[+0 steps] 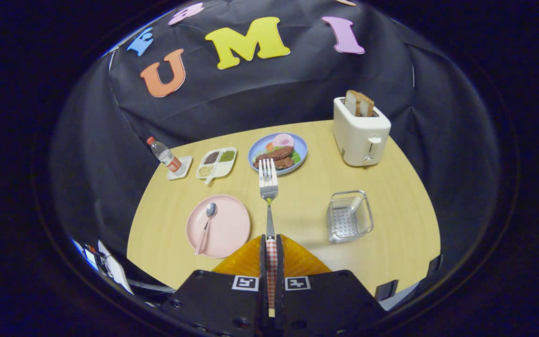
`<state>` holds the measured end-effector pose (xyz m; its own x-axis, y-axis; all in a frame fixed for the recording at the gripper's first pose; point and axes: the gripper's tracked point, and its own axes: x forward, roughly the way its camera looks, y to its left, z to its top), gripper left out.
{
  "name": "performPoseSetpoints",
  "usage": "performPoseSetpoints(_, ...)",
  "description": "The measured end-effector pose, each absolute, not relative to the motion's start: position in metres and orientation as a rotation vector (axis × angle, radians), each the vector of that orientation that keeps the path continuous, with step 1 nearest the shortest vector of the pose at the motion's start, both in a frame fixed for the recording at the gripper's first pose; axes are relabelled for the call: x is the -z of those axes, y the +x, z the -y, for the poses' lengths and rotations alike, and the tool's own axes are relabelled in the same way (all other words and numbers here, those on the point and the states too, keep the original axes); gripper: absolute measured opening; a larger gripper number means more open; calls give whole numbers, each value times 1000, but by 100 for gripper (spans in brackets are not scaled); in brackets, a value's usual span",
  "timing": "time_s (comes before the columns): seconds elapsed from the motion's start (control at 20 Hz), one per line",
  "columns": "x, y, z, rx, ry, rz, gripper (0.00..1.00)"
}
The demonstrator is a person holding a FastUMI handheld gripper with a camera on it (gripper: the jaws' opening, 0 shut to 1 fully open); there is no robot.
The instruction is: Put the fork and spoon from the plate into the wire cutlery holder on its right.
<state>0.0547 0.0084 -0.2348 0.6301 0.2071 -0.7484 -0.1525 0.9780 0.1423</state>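
My gripper is shut on the fork, both fingers pressing its checked handle. The fork sticks straight out ahead of the fingers, tines forward, held up above the table. A pink plate lies on the table just left of the fingers, and the spoon with a checked handle rests on it, bowl pointing away. The wire cutlery holder stands to the right of the fork, beyond the fingers, with nothing seen inside it.
Farther back stand a blue plate of food, a white divided tray of grains, a small bottle on a white coaster and a white toaster with bread slices. The round wooden table ends at black cloth walls.
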Motion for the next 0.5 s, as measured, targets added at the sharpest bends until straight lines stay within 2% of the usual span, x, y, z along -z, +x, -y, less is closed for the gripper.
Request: performPoseSetpoints(0.5,218,74,100,-114,54,-933,5)
